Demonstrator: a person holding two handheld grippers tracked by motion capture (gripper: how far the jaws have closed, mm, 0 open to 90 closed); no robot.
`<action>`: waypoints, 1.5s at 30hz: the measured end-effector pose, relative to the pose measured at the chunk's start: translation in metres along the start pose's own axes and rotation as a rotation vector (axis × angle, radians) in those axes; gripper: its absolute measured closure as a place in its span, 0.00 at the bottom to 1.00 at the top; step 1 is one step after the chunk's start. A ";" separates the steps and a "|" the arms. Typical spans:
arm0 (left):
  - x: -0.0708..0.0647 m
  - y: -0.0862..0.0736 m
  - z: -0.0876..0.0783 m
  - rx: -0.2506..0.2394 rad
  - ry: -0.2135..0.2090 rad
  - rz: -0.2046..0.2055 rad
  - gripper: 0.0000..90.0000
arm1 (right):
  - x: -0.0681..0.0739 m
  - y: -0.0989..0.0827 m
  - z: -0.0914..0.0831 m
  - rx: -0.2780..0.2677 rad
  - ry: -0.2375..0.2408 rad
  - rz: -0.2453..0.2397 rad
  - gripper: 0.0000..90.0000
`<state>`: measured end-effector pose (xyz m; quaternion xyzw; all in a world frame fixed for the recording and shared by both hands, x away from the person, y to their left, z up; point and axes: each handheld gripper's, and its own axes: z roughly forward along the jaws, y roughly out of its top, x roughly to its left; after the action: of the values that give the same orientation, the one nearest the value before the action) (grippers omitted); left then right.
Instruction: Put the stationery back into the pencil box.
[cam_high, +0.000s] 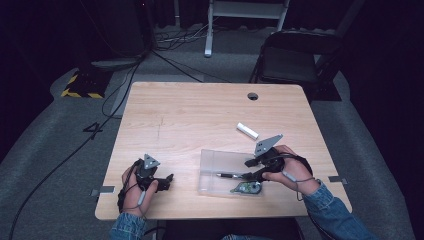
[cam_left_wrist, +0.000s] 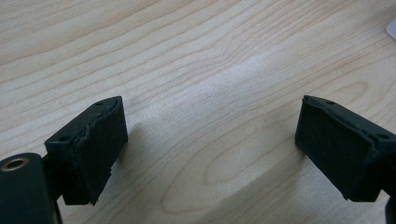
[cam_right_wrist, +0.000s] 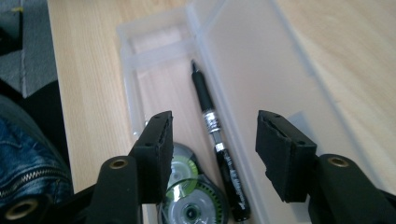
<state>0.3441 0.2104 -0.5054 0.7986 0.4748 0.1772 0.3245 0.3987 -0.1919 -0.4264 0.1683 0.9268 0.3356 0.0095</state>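
Pen (cam_right_wrist: 212, 123) and green-and-silver tape dispenser (cam_right_wrist: 190, 198) already lie in the clear plastic box (cam_high: 212, 157) near the front edge of the counter (cam_high: 190, 107), the pen along the divider between tray and open lid, the dispenser in the tray's near corner. From where I stand, the right gripper (cam_high: 250, 170) hangs just above that tray with its fingers (cam_right_wrist: 156, 149) apart and nothing between them; in the right gripper view the pen runs lengthwise under the gap, untouched. The left gripper (cam_high: 162, 181) rests low on the bare counter well to the left of the box, its fingers (cam_left_wrist: 95, 149) spread wide over plain wood, holding nothing. A white cylinder (cam_high: 247, 130) lies loose on the counter just beyond the box, apart from it, and to my eye it is the likely next thing to go in. If so, the right hand should lift clear of the tray wall before swinging across, so a finger does not catch the thin plastic and drag the box along. Coming down on the cylinder, the fingers are best set across its length rather than along it, since a round thing will roll away from a glancing touch. The left gripper could usefully pin the lid's far corner, because the box looks light enough to skid.
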 end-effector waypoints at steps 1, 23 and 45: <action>0.000 -0.001 -0.001 0.001 0.003 0.003 0.11 | -0.001 0.002 -0.004 -0.015 -0.014 0.009 0.53; 0.001 -0.003 -0.003 0.003 0.006 -0.002 0.11 | -0.039 0.016 -0.037 -0.197 -0.184 0.099 0.51; 0.003 0.000 0.000 0.016 0.006 -0.010 0.05 | -0.115 0.016 -0.016 -0.133 -0.337 0.194 0.46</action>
<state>0.3451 0.2129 -0.5057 0.7982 0.4812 0.1741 0.3178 0.5096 -0.2269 -0.4153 0.3095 0.8673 0.3625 0.1435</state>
